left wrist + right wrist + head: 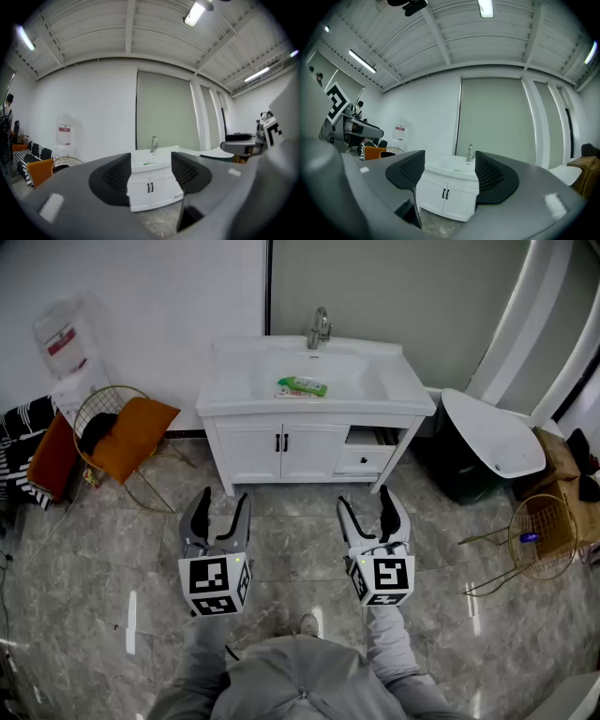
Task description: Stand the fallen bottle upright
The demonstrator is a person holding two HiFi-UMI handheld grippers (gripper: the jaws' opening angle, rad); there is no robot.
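1. Head view: find the bottle (302,386). It is green and lies on its side in the basin of the white sink (234,381), at the far side of the scene, in front of the faucet (320,329) and to its left.
2. Note that the sink sits on a white cabinet (281,446) with two doors. The drawer (370,437) at the cabinet's right stands slightly pulled out.
3. Check the left gripper (222,498). You hold it level over the marble floor (281,549), pointed toward the cabinet and well apart from the bottle. In the left gripper view its jaws stand apart, with only the cabinet and sink visible through the gap; nothing is between them.
4. Check the right gripper (364,498). It sits beside the left one at the same nearness, also level and aimed at the cabinet. In the right gripper view its jaws stand apart and hold nothing.
5. Observe the surroundings: a wire chair (117,409) with an orange cushion (131,437) stands left of the cabinet, near a water dispenser (66,352). A wire basket (544,535) lies at the far right of the floor.
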